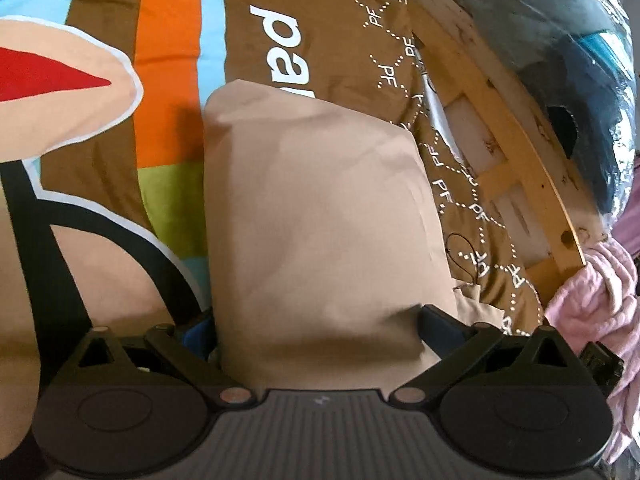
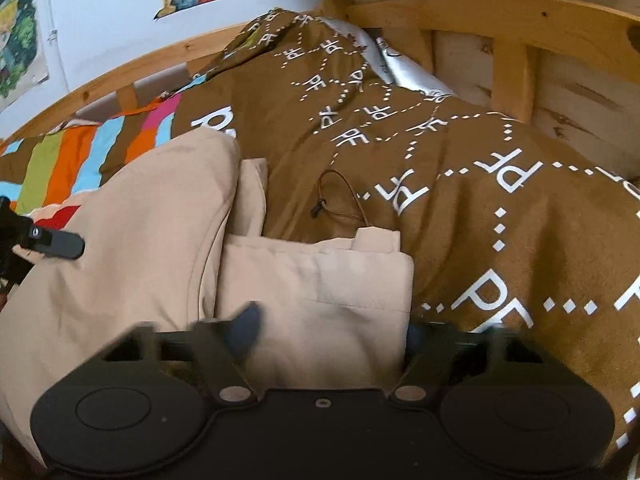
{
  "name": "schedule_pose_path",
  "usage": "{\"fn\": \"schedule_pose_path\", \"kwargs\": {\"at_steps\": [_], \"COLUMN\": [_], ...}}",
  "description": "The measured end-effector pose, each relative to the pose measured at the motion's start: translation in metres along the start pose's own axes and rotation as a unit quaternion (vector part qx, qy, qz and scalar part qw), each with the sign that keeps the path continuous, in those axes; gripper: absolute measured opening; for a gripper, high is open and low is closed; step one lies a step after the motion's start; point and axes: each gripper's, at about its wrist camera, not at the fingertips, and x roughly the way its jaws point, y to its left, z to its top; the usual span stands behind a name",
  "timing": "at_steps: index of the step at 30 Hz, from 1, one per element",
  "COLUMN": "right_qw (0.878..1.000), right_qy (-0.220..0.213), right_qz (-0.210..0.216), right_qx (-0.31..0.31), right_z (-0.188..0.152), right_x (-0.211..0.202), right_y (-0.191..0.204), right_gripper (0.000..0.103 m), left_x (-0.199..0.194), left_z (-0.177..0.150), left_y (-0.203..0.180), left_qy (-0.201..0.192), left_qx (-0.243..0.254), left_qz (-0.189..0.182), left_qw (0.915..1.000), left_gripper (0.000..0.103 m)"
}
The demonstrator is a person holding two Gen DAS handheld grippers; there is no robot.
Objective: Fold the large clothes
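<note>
While the beige garment (image 1: 320,216) lies between them, your left gripper (image 1: 316,324) and right gripper (image 2: 328,332) both have fingers spread apart.

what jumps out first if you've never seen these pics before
A beige garment fills the middle of both views, lying between the open fingers of each pair of tongs. Behind it lies a brown blanket printed with white PF letters, running up to a wooden bed frame. To the left a bright striped sheet shows.
</note>
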Motion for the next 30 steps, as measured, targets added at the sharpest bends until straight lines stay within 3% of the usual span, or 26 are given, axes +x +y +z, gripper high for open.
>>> {"fn": "schedule_pose_path", "kwargs": {"at_steps": [2,8,11,16,20,25,30], "right_qw": [1.000,0.999,0.995,0.985,0.976,0.965,0.961], "right_qy": [-0.006,-0.043,-0.081,-0.122,-0.145,-0.152,-0.117], "right_qz": [-0.001,0.015,0.052,0.109,0.150,0.205,0.247], "right_qx": [0.004,0.004,-0.013,-0.059,-0.056,-0.068,-0.050], "right_z": [-0.002,-0.001,0.010,0.040,0.074,0.116,0.148], "right_x": [-0.005,-0.023,-0.042,-0.059,-0.053,-0.019,0.026], "right_y": [-0.002,0.009,0.024,0.060,0.081,0.124,0.169], "right_gripper": [0.029,0.013,0.011,0.010,0.010,0.010,0.010], "left_x": [-0.003,-0.013,-0.025,-0.052,-0.082,-0.127,-0.154], "left_z": [-0.001,-0.008,-0.010,-0.001,0.018,0.049,0.081], "left_y": [-0.006,-0.032,-0.042,-0.038,-0.035,-0.015,0.024], "left_qy": [-0.005,-0.030,-0.048,-0.079,-0.115,-0.152,-0.155], "left_qx": [0.006,0.044,0.057,0.025,0.018,0.022,0.008], "left_qz": [0.018,0.065,0.069,0.043,0.066,0.121,0.169], "left_qw": [0.9998,0.9965,0.9948,0.9956,0.9910,0.9806,0.9734], "left_gripper": [0.095,0.082,0.077,0.072,0.072,0.072,0.073]}}
